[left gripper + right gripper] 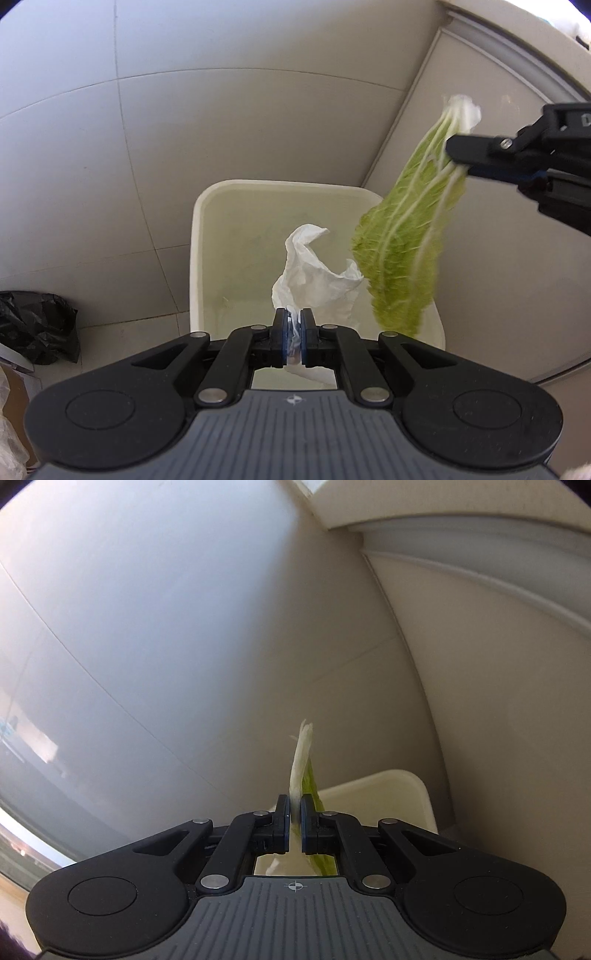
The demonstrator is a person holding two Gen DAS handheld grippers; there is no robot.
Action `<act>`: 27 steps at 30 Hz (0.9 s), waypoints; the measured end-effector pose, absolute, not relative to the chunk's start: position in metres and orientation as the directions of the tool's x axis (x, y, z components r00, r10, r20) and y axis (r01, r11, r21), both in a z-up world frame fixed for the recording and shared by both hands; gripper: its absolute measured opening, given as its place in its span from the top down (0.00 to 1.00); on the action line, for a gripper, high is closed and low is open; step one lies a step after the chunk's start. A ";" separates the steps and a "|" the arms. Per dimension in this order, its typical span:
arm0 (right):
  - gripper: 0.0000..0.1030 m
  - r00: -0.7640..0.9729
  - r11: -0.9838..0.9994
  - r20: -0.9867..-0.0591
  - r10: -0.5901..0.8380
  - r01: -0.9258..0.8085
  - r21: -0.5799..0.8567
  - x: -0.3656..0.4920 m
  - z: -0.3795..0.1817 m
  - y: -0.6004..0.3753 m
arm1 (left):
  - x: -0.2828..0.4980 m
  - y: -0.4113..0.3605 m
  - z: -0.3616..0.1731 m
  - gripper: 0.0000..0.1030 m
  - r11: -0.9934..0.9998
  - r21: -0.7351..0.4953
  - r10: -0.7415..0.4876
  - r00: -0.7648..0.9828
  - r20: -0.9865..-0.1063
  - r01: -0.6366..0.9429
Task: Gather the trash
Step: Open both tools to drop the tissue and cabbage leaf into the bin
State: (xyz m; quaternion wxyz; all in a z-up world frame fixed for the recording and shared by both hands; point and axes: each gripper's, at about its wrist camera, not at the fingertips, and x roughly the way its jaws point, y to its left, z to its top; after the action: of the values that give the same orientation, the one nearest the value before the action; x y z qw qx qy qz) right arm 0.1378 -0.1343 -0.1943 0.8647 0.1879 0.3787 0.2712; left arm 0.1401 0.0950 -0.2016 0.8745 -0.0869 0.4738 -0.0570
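Note:
My left gripper [294,320] is shut on a crumpled white tissue [314,277] and holds it over the open cream trash bin [207,206]. My right gripper [460,162] comes in from the right, shut on the white stem end of a green cabbage leaf [402,236] that hangs down over the bin's right side. In the right wrist view the right gripper [294,805] pinches the leaf's pale stem [300,764], and the bin's rim [413,786] shows just beyond it.
The bin stands on a tiled floor [110,166] against a beige cabinet [461,81]. A black plastic bag [37,325] lies on the floor at the left. A brown box edge [14,406] is at the lower left.

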 end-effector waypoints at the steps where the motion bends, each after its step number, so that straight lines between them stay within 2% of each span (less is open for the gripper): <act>1: 0.95 0.563 0.786 -0.560 0.608 -0.327 0.525 0.137 -0.196 -0.133 | 0.139 0.094 -0.202 0.94 0.979 -0.203 -0.182 0.544 -0.819 0.022; 5: 0.94 0.548 0.802 -0.589 0.594 -0.342 0.490 0.135 -0.204 -0.128 | 0.139 0.083 -0.203 0.93 0.981 -0.189 -0.176 0.537 -0.825 0.030; 8: 0.88 0.538 0.807 -0.603 0.589 -0.353 0.473 0.133 -0.205 -0.126 | 0.138 0.083 -0.202 0.89 0.981 -0.190 -0.174 0.531 -0.829 0.025; 9: 0.88 0.536 0.808 -0.605 0.588 -0.354 0.471 0.132 -0.204 -0.126 | 0.132 0.083 -0.205 0.81 0.984 -0.179 -0.160 0.537 -0.829 0.017; 10: 0.86 0.535 0.809 -0.608 0.586 -0.355 0.468 0.134 -0.204 -0.125 | 0.143 0.085 -0.210 0.67 0.985 -0.172 -0.151 0.538 -0.829 0.012; 11: 0.81 0.526 0.806 -0.612 0.591 -0.357 0.472 0.138 -0.203 -0.125 | 0.145 0.084 -0.211 0.58 0.985 -0.171 -0.148 0.540 -0.829 0.008; 12: 0.60 0.519 0.803 -0.613 0.595 -0.354 0.479 0.139 -0.203 -0.125 | 0.145 0.083 -0.212 0.44 0.985 -0.172 -0.146 0.547 -0.824 0.003; 13: 0.40 0.522 0.804 -0.613 0.593 -0.346 0.483 0.140 -0.202 -0.126 | 0.144 0.083 -0.211 0.40 0.985 -0.173 -0.144 0.554 -0.820 0.001; 14: 0.36 0.534 0.807 -0.607 0.588 -0.341 0.481 0.142 -0.201 -0.128 | 0.143 0.083 -0.210 0.40 0.985 -0.170 -0.141 0.556 -0.819 -0.001; 25: 0.35 0.545 0.827 -0.623 0.562 -0.366 0.427 0.134 -0.191 -0.125 | 0.133 0.081 -0.199 0.30 0.986 -0.169 -0.143 0.558 -0.818 0.004; 27: 0.32 0.548 0.831 -0.625 0.556 -0.374 0.411 0.129 -0.185 -0.126 | 0.130 0.080 -0.194 0.28 0.986 -0.165 -0.143 0.563 -0.814 0.012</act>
State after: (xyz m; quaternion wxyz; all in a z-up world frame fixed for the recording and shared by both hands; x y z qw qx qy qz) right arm 0.1290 -0.1261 -0.1853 0.8723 0.1154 0.3934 0.2665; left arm 0.1301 0.0803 -0.1938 0.8813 -0.0703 0.4653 -0.0438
